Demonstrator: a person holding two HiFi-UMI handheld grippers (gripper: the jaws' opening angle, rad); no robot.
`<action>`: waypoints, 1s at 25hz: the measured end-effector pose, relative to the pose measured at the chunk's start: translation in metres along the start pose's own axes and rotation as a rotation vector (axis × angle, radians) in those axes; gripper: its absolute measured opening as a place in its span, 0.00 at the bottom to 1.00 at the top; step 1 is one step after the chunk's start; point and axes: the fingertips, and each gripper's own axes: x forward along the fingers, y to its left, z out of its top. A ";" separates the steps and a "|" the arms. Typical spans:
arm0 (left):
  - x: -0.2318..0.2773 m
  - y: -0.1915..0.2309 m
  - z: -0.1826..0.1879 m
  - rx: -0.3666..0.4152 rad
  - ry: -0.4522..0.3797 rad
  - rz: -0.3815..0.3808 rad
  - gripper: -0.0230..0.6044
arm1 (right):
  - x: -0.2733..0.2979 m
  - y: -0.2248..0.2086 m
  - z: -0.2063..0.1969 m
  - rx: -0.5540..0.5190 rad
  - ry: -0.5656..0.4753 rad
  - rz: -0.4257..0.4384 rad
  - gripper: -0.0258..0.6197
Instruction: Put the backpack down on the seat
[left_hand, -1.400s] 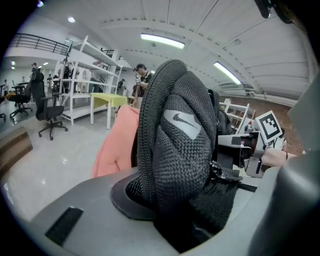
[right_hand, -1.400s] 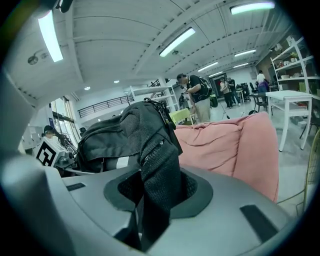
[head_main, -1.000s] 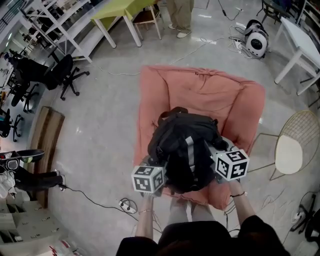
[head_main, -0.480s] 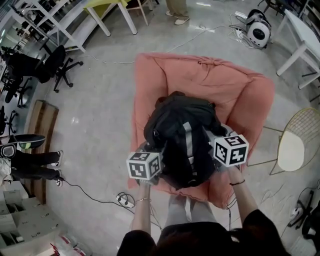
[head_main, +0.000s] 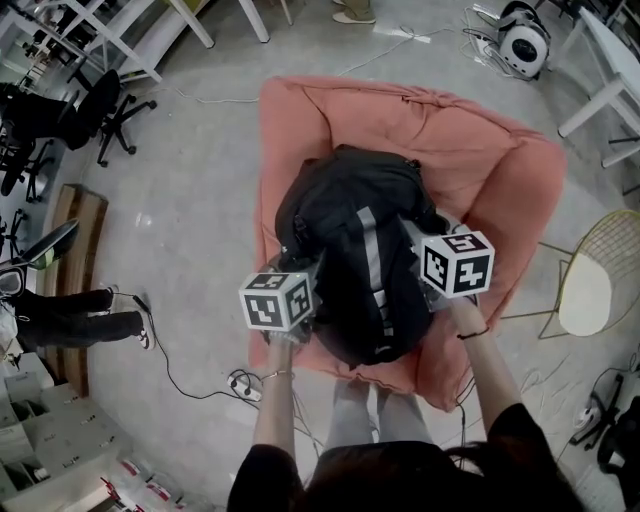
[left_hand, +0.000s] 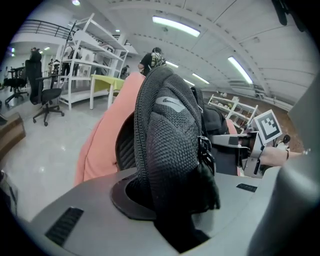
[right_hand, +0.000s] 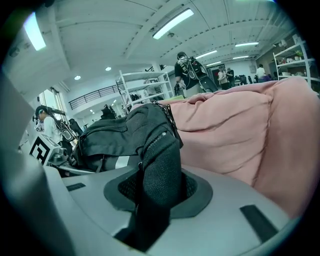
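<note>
Polished grey workshop floor (head_main: 190, 200) spreads round a salmon-pink, soft-cushioned armchair seat (head_main: 470, 160), and you stand at its front edge with a tool in each hand. Your left tongs (left_hand: 175, 212) are clamped on a black padded mesh shoulder strap (left_hand: 165, 125). Your right tongs (right_hand: 150, 207) pinch the other black mesh strap (right_hand: 161, 160) the same way, with cloth filling the gap in each.

Between the two, and just ahead of them, is the black fabric backpack with a grey reflective stripe (head_main: 350, 240). Its long axis runs straight away from you, one end toward you and the other pointing at the pink backrest, striped face up. It lies over the seat cushion, with the near end reaching the cushion's front lip. Whether it already bears on the cushion cannot be told from above.

Neither hand is nearer, since one flanks each side at about the pack's middle. By the look of it, the coming move is a level drop, nudged a little toward the backrest so the near end clears the lip. A yellow wire chair (head_main: 590, 285) stands well apart at your right.
</note>
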 end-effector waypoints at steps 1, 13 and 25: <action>0.002 0.001 -0.001 -0.003 -0.001 0.003 0.22 | 0.002 -0.001 0.000 -0.002 0.002 -0.002 0.21; 0.022 0.031 0.005 -0.032 0.006 0.021 0.22 | 0.044 -0.006 0.005 -0.022 0.020 -0.029 0.22; 0.028 0.045 -0.003 -0.037 0.014 0.121 0.33 | 0.050 -0.009 0.000 -0.007 0.000 -0.055 0.30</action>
